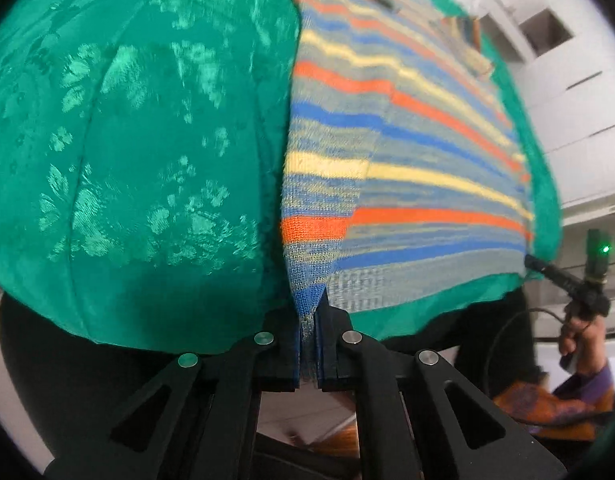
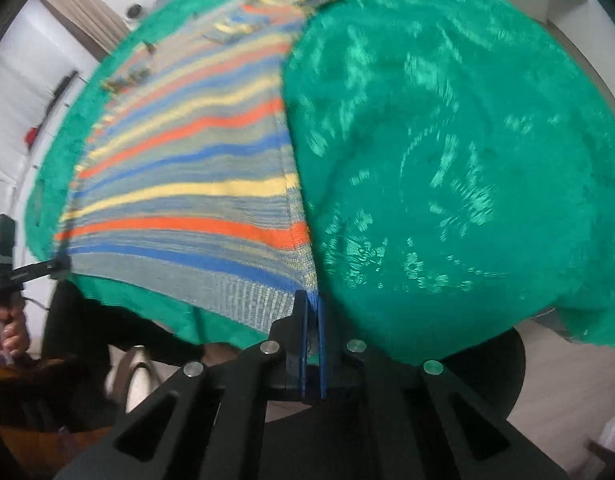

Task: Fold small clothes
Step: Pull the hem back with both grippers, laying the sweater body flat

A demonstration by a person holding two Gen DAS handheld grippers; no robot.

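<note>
Knitted woolly striped sweater (image 1: 407,152), glossy green floral-woven tablecloth (image 1: 127,140), matt black fingers (image 1: 327,320)

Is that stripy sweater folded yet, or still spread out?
Spread out: the striped sweater lies flat on the green cloth, each claw pinching a bottom corner.

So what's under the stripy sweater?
The striped knitted sweater lies on a shiny green flowered cloth, showing around its edges. What that cloth covers is hidden. Both grippers, left and right, pinch its near corners.
</note>
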